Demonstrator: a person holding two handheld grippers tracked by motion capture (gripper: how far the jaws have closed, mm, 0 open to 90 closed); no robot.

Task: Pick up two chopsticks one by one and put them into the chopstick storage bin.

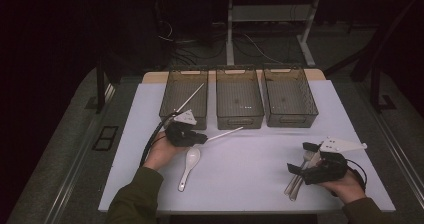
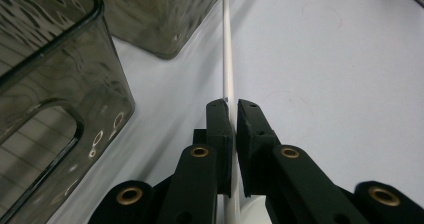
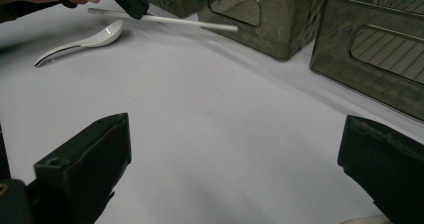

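My left gripper (image 1: 200,138) is pinched nearly closed on a thin white stick (image 1: 226,133); in the left gripper view the stick (image 2: 228,59) runs straight out between the two black jaws, which press on it from both sides, and carries on ahead past the corner of a bin (image 2: 150,19). From the right gripper view I can see the same stick (image 3: 170,20) held off the table, sticking out level beyond the left gripper (image 3: 131,3) toward the bins. Just below my left hand (image 1: 161,154) a white spoon (image 1: 189,167) lies flat on the white table (image 1: 250,169), bowl end toward the gripper, handle pointing back at me.

My right gripper (image 1: 299,157) has its jaws spread wide with nothing between them; in the right gripper view I see bare table between the two jaw pads. Right beside it, on its left, some metal cutlery (image 1: 296,180) lies on the table; I cannot tell the pieces apart.

Ahead of both grippers stand three smoky see-through bins in a row. The left bin (image 1: 184,97), just ahead of my left gripper, has a second white stick (image 1: 191,98) leaning in it, its upper end resting at the far right corner. I see nothing in the middle bin (image 1: 239,99) or in the right bin (image 1: 290,98), though the view is dim
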